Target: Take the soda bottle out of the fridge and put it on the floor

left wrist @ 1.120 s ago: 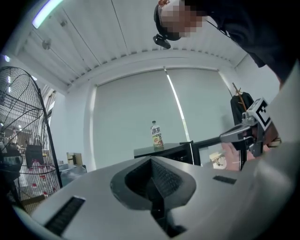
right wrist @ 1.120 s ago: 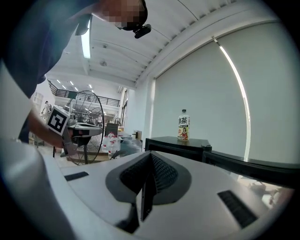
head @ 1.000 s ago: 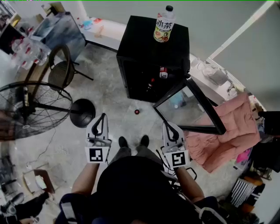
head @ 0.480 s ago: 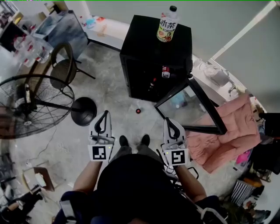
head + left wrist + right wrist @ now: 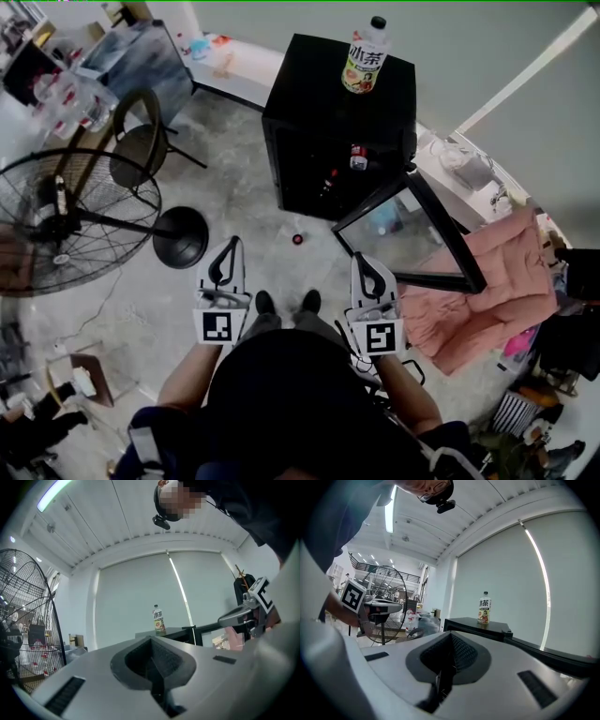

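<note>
Black fridge (image 5: 309, 84) stands open, its door (image 5: 403, 230) swung toward the right gripper (image 5: 364, 264). The soda bottle (image 5: 357, 157) shows inside the fridge opening, ahead of both grippers, nearer the right. The left gripper (image 5: 228, 249) and the right are closed, empty.

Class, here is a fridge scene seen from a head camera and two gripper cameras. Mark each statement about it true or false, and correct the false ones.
1. The door of the black fridge stands open. True.
2. A labelled bottle stands upright on top of the fridge. True.
3. The right gripper grips a bottle. False: its jaws are together with nothing between them, and it is short of the fridge.
4. In the head view the fan stands to the right of the fridge. False: it stands to the left.
5. The left gripper is shut and empty. True.
</note>
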`<state>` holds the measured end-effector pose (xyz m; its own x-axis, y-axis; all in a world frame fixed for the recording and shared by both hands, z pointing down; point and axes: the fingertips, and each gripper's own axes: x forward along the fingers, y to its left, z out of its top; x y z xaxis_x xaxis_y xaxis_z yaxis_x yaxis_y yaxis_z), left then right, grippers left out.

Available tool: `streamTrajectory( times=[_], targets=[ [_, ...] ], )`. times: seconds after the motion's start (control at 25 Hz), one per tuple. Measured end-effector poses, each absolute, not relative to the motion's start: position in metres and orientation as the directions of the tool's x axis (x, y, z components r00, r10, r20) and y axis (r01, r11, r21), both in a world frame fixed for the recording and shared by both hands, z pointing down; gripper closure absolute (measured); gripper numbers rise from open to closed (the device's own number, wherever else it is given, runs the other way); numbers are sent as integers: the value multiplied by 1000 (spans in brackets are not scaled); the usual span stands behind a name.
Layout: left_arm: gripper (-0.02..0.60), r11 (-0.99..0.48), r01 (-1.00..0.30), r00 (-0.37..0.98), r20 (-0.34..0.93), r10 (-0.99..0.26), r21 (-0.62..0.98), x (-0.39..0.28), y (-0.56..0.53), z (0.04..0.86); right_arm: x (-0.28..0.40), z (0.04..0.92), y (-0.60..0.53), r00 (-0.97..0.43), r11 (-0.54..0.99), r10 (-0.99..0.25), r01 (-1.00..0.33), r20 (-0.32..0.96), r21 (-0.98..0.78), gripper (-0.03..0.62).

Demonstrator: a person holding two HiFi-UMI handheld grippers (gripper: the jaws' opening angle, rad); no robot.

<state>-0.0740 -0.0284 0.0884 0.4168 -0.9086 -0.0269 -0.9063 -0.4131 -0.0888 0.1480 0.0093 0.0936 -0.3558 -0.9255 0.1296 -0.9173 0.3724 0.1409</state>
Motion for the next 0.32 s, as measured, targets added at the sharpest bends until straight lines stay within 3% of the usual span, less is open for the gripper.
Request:
streamTrajectory(
  times=[0.32],
  targets=[
    [560, -406, -911, 408, -10, -913, -71, -75, -25, 91, 146, 95, 8, -363, 382, -921, -911, 137, 156, 576]
  ],
)
